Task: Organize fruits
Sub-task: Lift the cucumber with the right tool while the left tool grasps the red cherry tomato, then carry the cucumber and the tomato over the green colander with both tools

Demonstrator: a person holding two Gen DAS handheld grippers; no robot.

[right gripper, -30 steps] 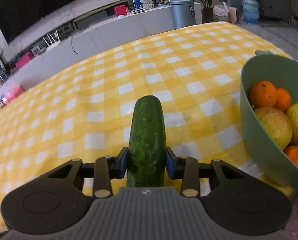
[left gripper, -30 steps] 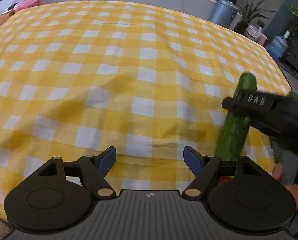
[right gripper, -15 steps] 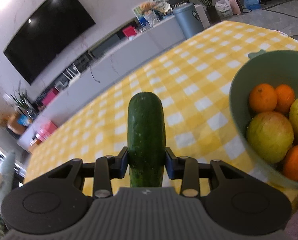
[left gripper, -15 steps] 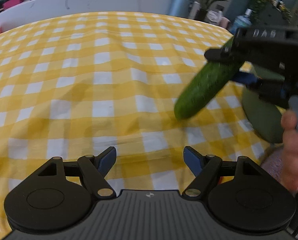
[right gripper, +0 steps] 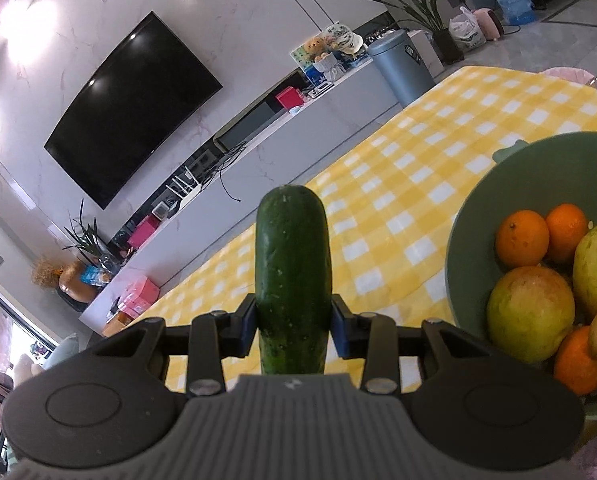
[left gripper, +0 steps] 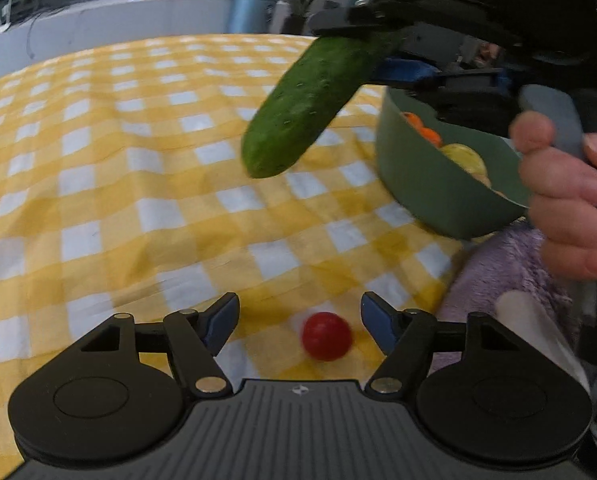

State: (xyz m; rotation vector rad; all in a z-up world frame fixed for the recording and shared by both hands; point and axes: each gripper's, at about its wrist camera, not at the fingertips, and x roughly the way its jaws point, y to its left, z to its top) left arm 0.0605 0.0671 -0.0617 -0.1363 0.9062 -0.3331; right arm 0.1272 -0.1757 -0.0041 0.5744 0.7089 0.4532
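Right tongs (right gripper: pixel 293 328) clenched on the cucumber (right gripper: pixel 292 280), pads pressing both flanks near its stem end; free end sticks forward toward 12 o'clock in the wrist view. Gripped low, probably so the long body clears the bowl rim on entry. From the left view the cucumber hangs in the air, tilted, above the yellow checked worktop (left gripper: pixel 138 184), its tip well clear of the cloth. Green bowl (right gripper: pixel 538 176) sits at 3 o'clock of the cucumber, already carrying oranges (right gripper: pixel 522 238) and yellow-green fruit (right gripper: pixel 530 312); likely the destination. Left tongs (left gripper: pixel 298 322) released, jaws having just narrowed somewhat, gripping nothing; a small red tomato (left gripper: pixel 326 336) lies on the cloth between them, nearer the right pad, untouched. Judged next pick. A hand (left gripper: pixel 570 196) at 3 o'clock holds the right tool's grip.
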